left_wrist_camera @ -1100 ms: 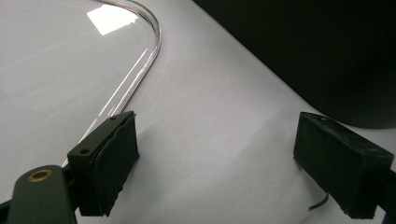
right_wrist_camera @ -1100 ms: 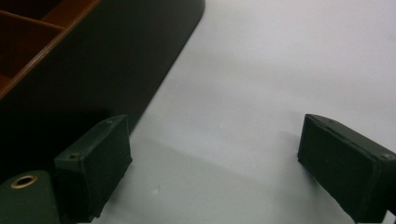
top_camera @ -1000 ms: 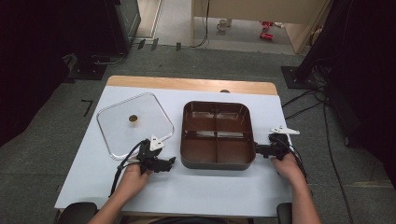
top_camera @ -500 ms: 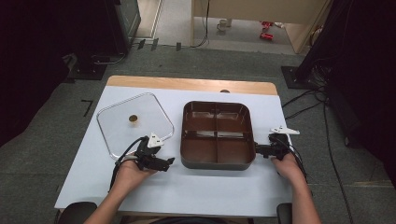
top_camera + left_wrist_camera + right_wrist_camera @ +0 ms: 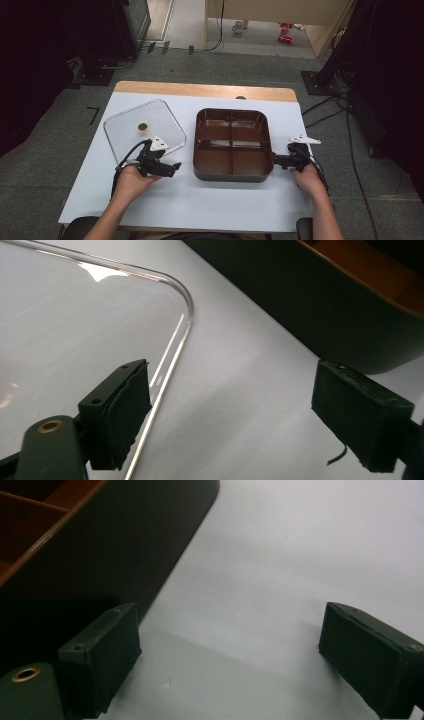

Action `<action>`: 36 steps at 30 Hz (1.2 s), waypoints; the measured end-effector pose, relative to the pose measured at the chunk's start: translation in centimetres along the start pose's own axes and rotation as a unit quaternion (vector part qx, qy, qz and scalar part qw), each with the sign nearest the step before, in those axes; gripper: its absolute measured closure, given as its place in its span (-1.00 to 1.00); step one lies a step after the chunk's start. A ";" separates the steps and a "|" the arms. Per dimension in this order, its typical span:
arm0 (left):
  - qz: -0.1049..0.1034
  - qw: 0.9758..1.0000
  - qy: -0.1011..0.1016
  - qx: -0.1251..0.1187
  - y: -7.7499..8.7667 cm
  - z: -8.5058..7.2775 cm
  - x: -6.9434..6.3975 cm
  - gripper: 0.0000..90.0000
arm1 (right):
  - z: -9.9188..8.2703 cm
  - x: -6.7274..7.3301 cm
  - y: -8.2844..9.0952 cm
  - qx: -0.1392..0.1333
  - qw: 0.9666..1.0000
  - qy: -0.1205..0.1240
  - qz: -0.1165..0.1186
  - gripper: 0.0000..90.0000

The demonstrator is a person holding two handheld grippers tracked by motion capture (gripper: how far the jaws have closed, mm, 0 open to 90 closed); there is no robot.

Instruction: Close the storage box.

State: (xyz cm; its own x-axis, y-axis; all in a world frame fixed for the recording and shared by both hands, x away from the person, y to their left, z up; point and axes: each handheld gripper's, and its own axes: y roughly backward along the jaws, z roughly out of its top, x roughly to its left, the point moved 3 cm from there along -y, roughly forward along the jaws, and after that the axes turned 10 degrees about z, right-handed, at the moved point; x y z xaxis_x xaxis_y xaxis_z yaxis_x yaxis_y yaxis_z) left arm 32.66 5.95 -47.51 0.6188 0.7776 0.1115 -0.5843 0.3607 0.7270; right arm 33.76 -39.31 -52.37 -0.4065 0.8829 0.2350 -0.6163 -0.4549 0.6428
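Observation:
A dark brown tray with four compartments sits in the middle of the white table. To its left lies a clear square lid with a small brown knob. My left gripper hovers between the lid's near right corner and the tray, pointing at the tray. It is open, its jaws have just been closing a little, and nothing is between them. Along its jaws I see the lid's edge and the tray's wall. My right gripper is open beside the tray's right wall, with bare table between its jaws.
The white mat covers a wooden table whose far edge shows bare wood. Black cables trail from both grippers. Grey floor surrounds the table, with dark equipment stands at the left and right.
My left gripper has lifted and drawn slightly left, away from the tray's left wall. The right gripper, the tray and the lid have stayed put.

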 end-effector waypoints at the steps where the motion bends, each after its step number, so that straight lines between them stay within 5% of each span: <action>1: 0.003 1.000 0.005 -0.004 0.2 0.1 0.4 -0.49 | 0.0 0.0 0.0 0.000 1.000 0.000 0.000 -0.80; 18: 0.026 0.998 0.051 -0.009 0.3 0.6 5.1 -0.45 | 0.0 0.0 0.0 0.000 1.000 0.000 0.000 -0.80; 36: 0.050 0.993 0.102 -0.011 -1.1 1.6 9.9 -0.43 | 0.0 0.0 0.0 -0.001 1.000 0.000 0.000 -0.80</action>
State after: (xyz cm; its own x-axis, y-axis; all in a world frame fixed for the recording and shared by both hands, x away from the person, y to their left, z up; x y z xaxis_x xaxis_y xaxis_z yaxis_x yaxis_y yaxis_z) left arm 40.28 12.43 -46.15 0.4391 0.8975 0.0412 -0.6505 0.2860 0.7036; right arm 33.77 -39.30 -52.38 -0.4068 0.8827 0.2352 -0.6170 -0.4554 0.6418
